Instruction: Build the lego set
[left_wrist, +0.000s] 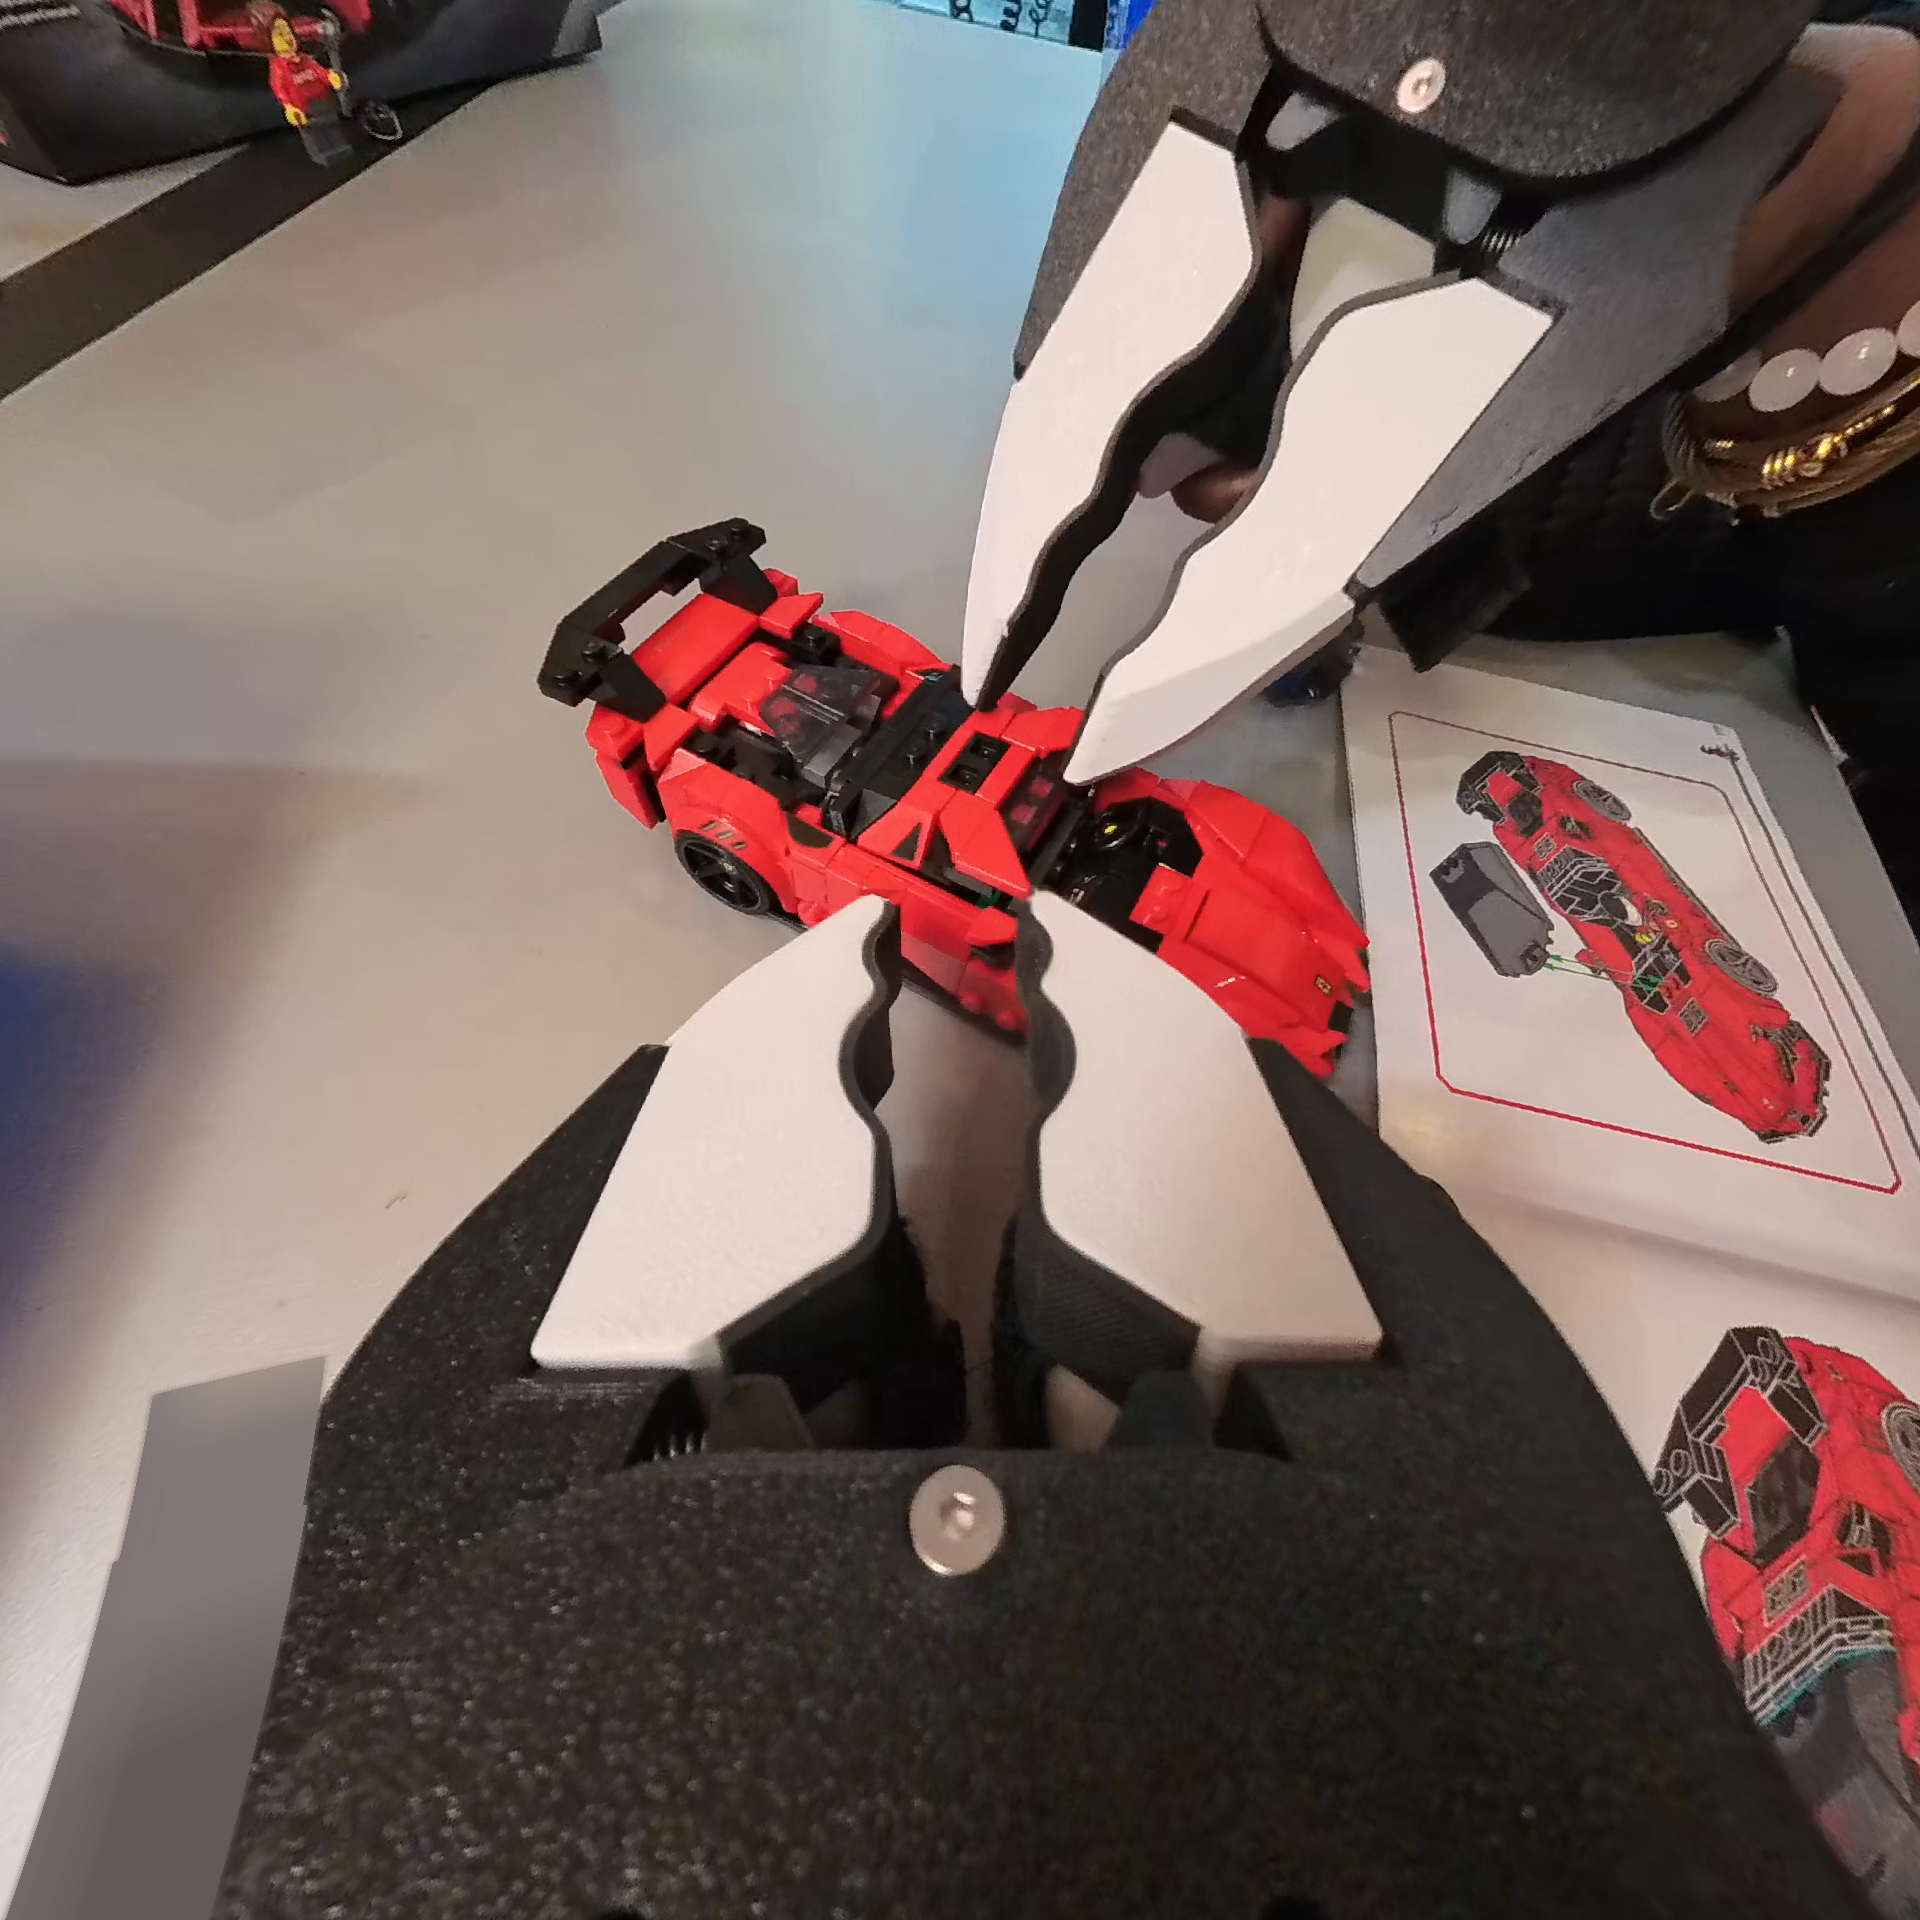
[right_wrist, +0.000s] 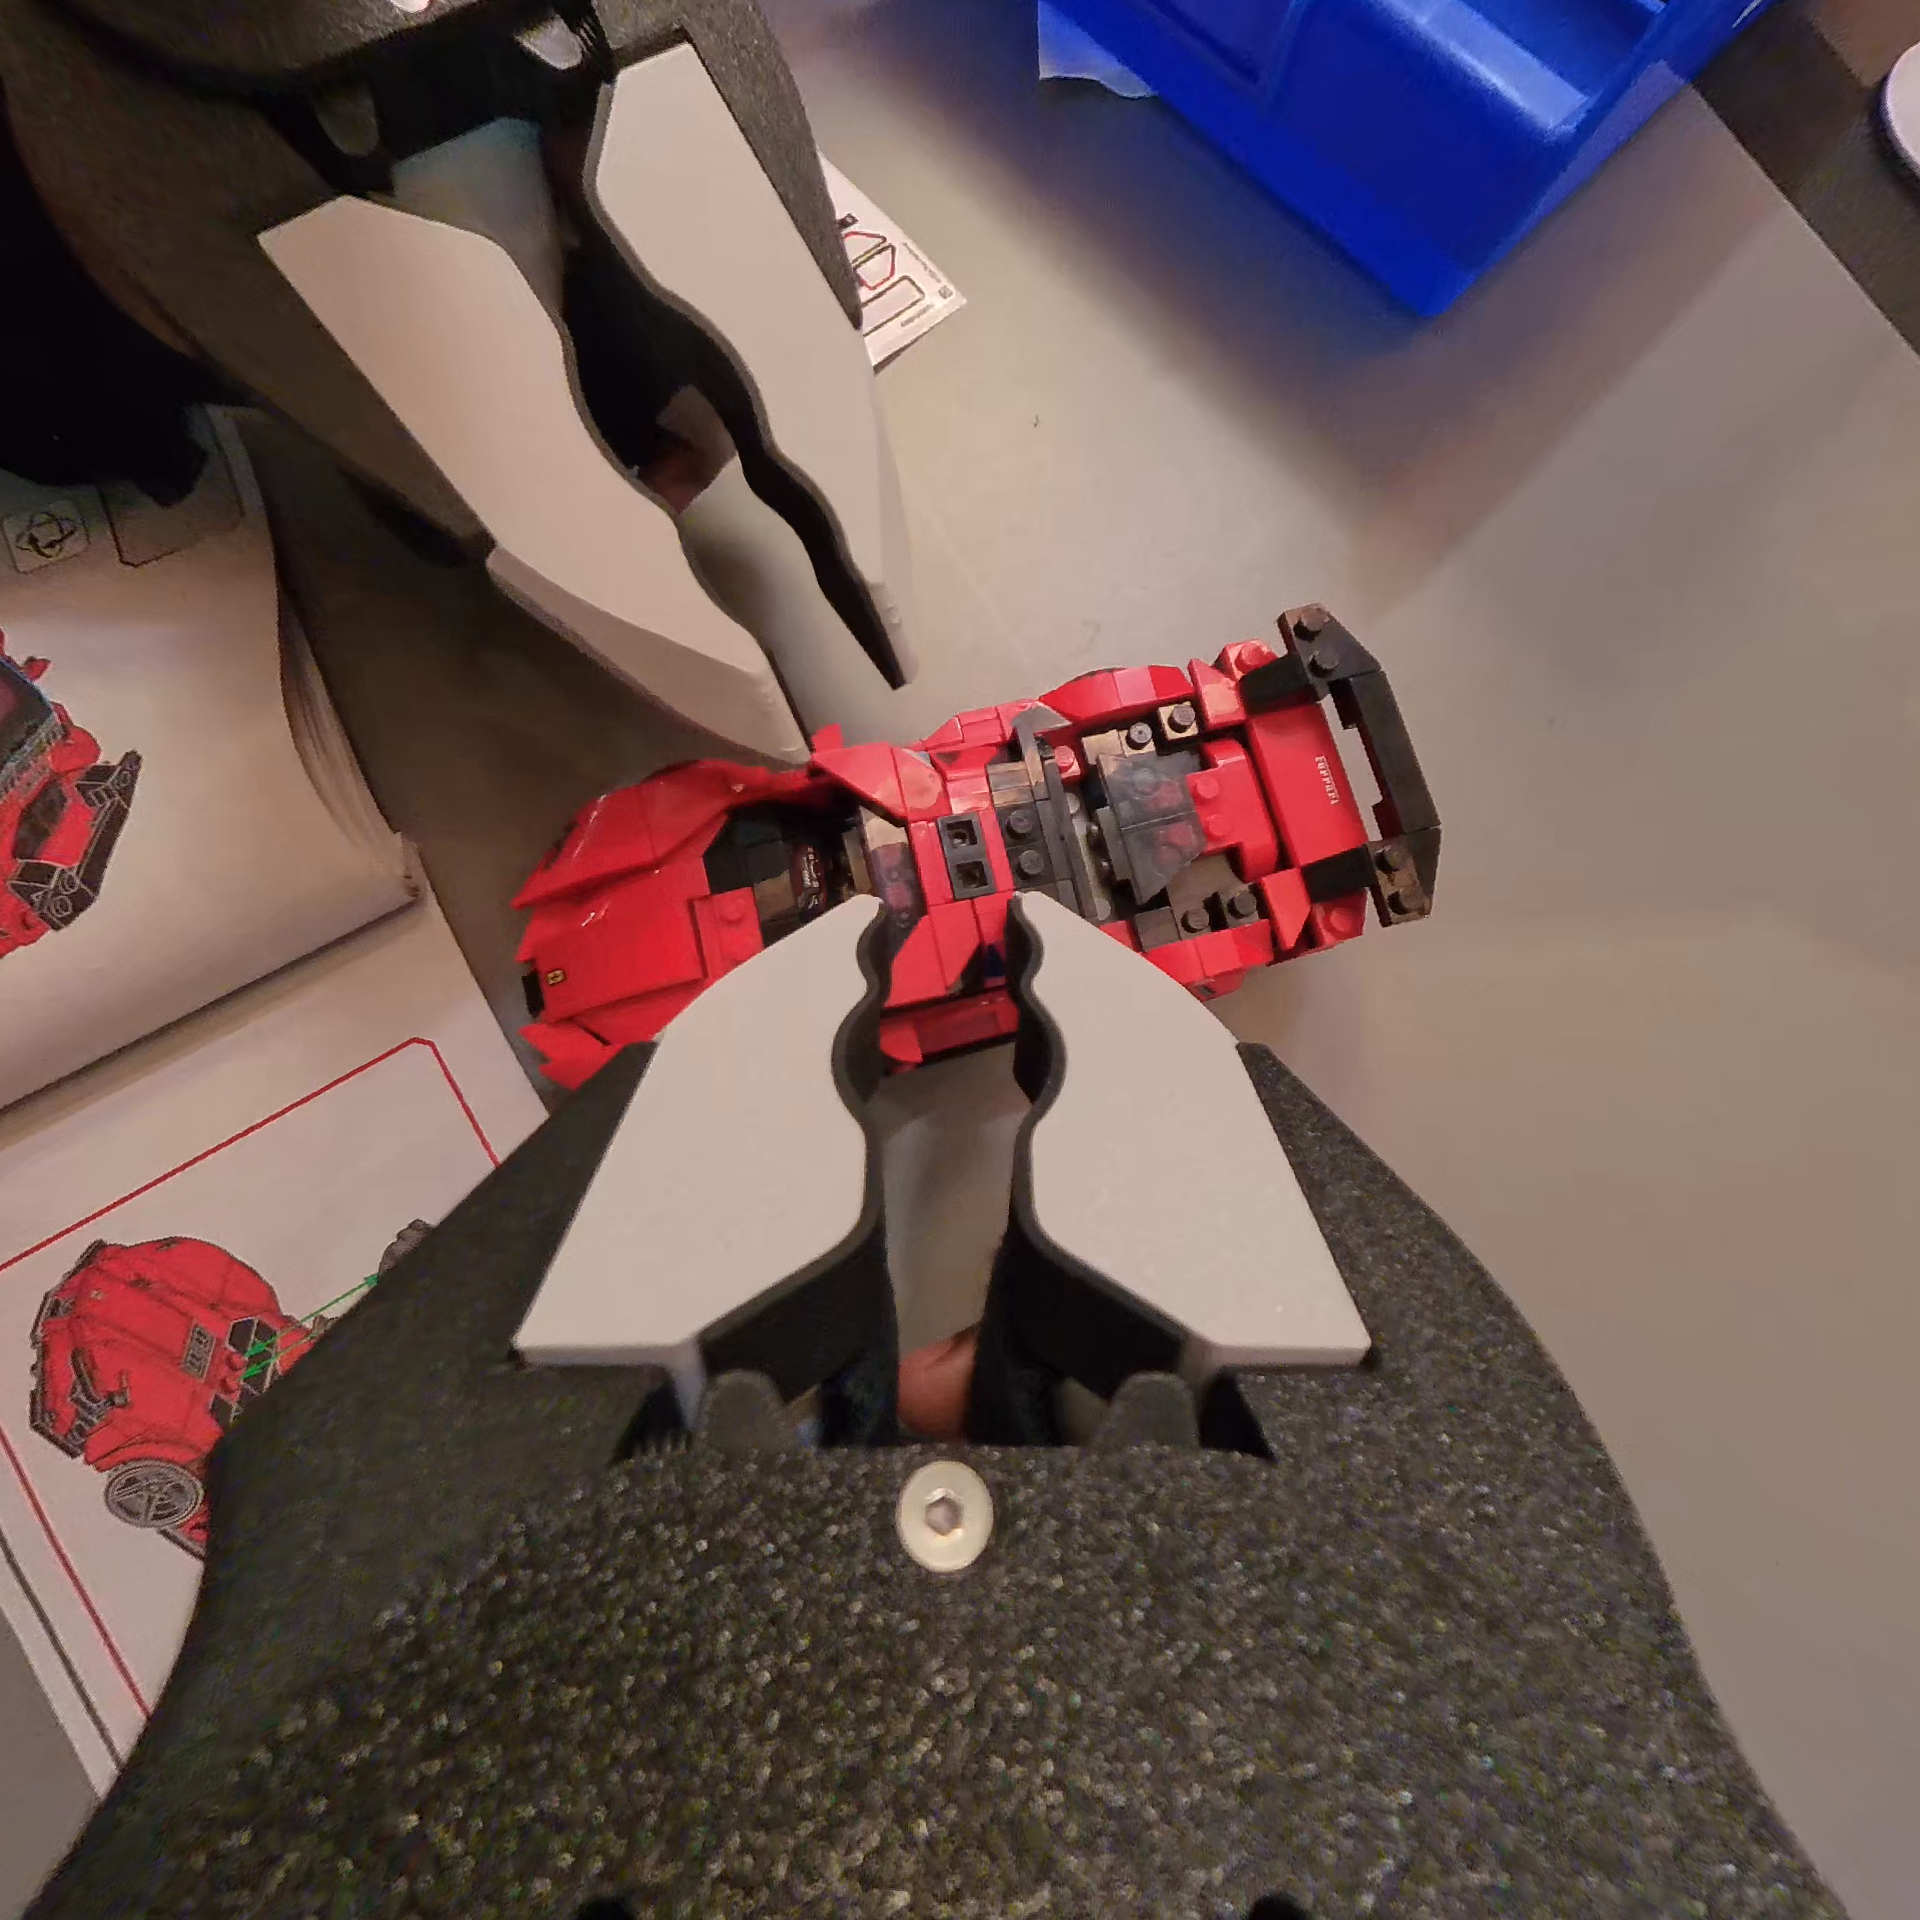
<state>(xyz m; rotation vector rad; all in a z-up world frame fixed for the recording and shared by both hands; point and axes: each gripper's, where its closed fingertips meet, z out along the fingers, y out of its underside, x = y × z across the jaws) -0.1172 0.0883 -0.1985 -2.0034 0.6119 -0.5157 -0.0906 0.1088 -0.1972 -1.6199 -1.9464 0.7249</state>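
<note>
A red lego sports car (left_wrist: 727, 665) with a black rear wing stands on the grey table, also in the right wrist view (right_wrist: 1278, 800). Its roof section with two black square holes (right_wrist: 966, 852) sits over the cockpit. My left gripper (left_wrist: 956, 914) is partly open at the car's near side by the door; it also shows in the right wrist view (right_wrist: 850, 717), one tip touching the car's edge. My right gripper (right_wrist: 945, 904) is partly open. In the left wrist view (left_wrist: 1032, 736) its tips rest on the far edge of the roof section. Neither holds a loose piece.
An open instruction booklet (left_wrist: 1621, 935) lies right of the car's nose, also in the right wrist view (right_wrist: 208, 1195). A blue bin (right_wrist: 1403, 135) stands beyond the car. A small sticker sheet (right_wrist: 904, 281) lies near it. The set box with a minifigure (left_wrist: 301, 78) is far left.
</note>
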